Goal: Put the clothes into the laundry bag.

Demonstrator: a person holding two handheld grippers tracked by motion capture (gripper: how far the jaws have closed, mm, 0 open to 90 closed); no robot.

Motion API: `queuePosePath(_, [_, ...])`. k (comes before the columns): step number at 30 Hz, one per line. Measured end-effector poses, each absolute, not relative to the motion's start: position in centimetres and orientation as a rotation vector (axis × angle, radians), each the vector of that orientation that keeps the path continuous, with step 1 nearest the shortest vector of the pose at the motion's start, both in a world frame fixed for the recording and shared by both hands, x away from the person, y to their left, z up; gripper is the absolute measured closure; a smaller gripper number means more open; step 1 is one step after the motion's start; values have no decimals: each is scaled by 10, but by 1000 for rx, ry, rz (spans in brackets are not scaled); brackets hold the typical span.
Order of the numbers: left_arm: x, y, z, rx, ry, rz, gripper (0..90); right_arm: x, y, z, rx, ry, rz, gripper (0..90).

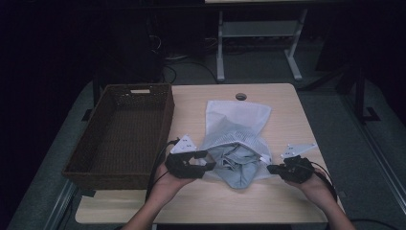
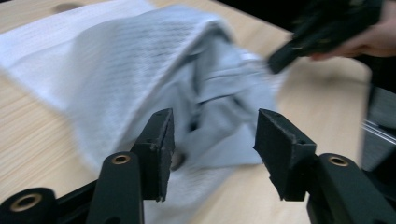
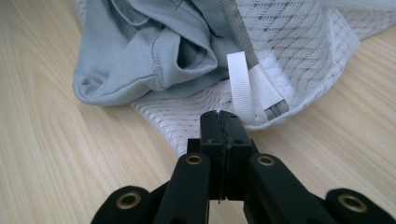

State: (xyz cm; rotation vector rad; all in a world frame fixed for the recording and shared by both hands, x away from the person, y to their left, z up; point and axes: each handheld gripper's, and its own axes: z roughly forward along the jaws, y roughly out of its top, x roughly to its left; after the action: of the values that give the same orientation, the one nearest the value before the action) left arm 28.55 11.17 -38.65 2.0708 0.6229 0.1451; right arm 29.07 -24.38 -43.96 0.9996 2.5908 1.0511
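On your far left, past your left gripper, sits the brown basket (image 1: pixel 119 134). It has nothing in it that you can see.

Your left gripper (image 1: pixel 203 163) is wide open. Its two jaws hold nothing. In the left gripper view, the white mesh bag (image 2: pixel 116 60) lies right in front of the jaws, and the grey cloth (image 2: pixel 229 102) peeks out of the bag's mouth, just past the gap between them. The picture is blurry there, so you cannot tell if a jaw touches the bag.

Between your two grippers, the bag rests on the table (image 1: pixel 268 201). The grey cloth is part way in and part way out. Its front end sticks out toward you.

Your right gripper (image 3: pixel 222 122) is closed tight. In the right gripper view, its jaws pinch the near edge of the bag, just below the white loop (image 3: pixel 240 84) by the zipper.

So, as a guess, the job is about half done. The bag's mouth is open and one side is held. The cloth has not come all the way in or out, and the left gripper has no grip on it.
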Motion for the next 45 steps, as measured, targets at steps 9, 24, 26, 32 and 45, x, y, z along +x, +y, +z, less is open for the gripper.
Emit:
queuePosePath(9, [279,53,-418,2247,441,44,397,291,-244,-440,995,2595,1056,886])
queuePosePath(24, [295,23,-459,2406,386,55,638,291,-245,-440,991,2598,1052,886])
queuePosePath(26, [296,24,-458,2408,374,49,756,291,-245,-440,991,2597,1054,886])
queuePosePath(32, [302,32,-443,2323,405,27,846,292,-245,-441,988,2598,1038,886])
queuePosePath(45, [335,43,-423,2187,505,73,848,286,-244,-424,930,2559,1220,725])
